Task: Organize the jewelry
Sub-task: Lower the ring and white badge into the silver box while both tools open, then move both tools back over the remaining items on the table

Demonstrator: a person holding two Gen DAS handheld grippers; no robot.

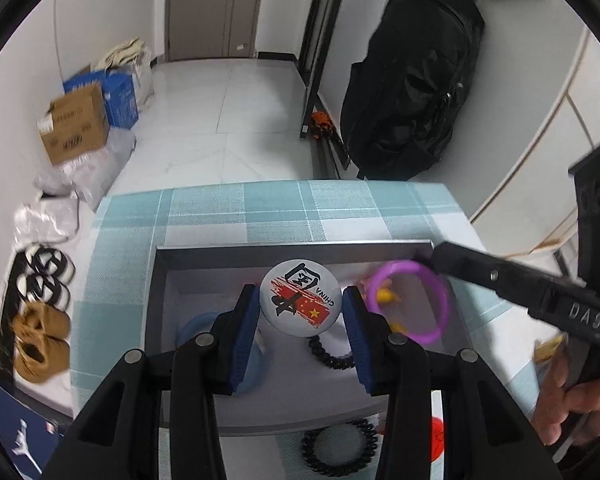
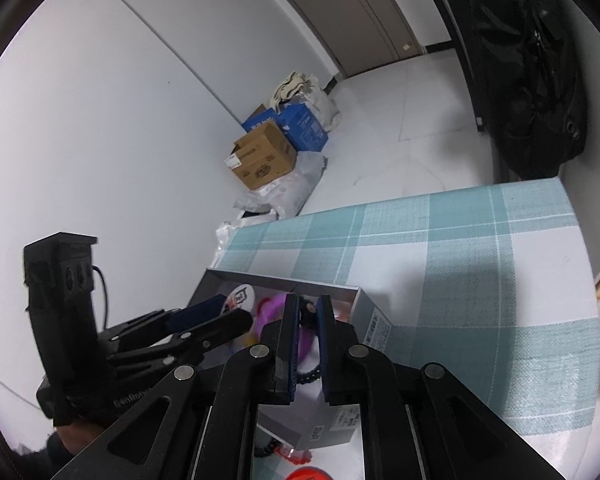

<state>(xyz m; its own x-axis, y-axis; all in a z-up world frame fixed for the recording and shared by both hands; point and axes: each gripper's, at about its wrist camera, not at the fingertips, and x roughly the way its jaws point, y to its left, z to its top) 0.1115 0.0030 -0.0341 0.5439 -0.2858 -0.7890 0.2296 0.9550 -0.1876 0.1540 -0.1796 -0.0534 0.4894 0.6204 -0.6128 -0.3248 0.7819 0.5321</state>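
Both my claws work over the grey box (image 1: 292,249): my left gripper (image 1: 300,306) clamps the round China badge (image 1: 300,298) between its blue pads, above the box interior; my right gripper (image 2: 308,320) stands narrow, its tips pinching the purple ring (image 1: 416,300) just beside the badge.

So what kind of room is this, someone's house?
Most likely a home, near an entry hallway: slippers lined up on the tiled floor by the wall, cardboard boxes stacked beside them, and a black backpack hanging by a door. The checked tablecloth looks domestic too.
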